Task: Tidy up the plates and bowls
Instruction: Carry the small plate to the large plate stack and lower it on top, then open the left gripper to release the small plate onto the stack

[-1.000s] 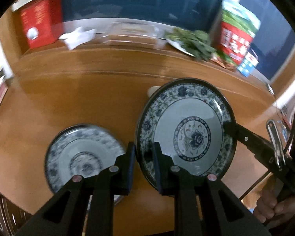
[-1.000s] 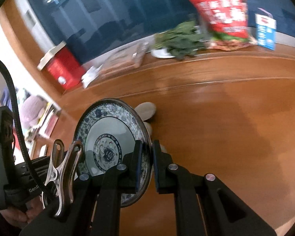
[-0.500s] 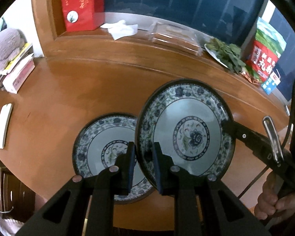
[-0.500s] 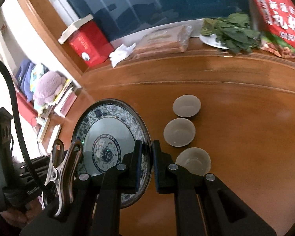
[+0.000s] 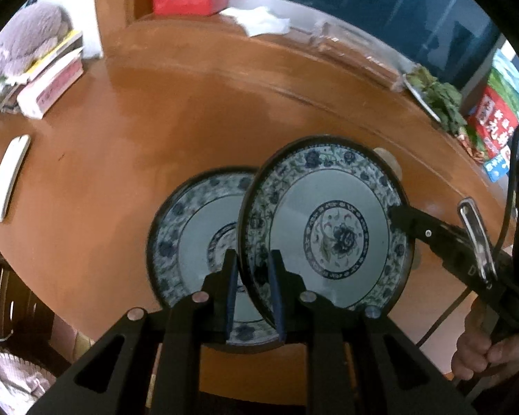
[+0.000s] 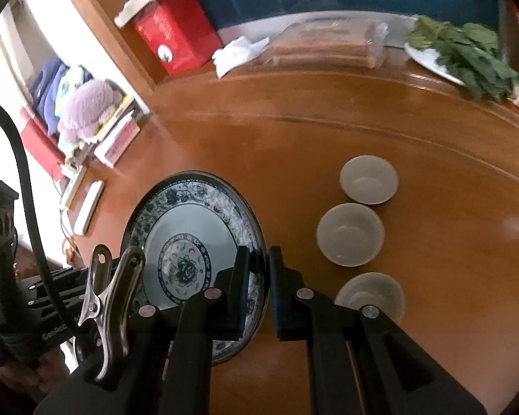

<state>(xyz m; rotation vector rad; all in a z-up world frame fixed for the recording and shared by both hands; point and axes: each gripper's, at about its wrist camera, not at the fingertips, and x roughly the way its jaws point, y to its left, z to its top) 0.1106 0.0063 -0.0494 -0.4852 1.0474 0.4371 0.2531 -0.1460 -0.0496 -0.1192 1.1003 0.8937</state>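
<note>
Glossy glazed plate (image 5: 328, 228); polished wooden table (image 5: 155, 145)

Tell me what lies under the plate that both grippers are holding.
In the left wrist view, a second blue-patterned plate lies on the table below the held plate, which covers its right part. Whether they touch cannot be told.

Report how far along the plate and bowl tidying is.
Done: nothing looks stacked yet. In hand: the left gripper and right gripper each clamp a rim of the carried plate, held above the second plate on the table, not yet set down. Left: land it on that plate, then gather the three bowls, which sit separately in a row.
</note>
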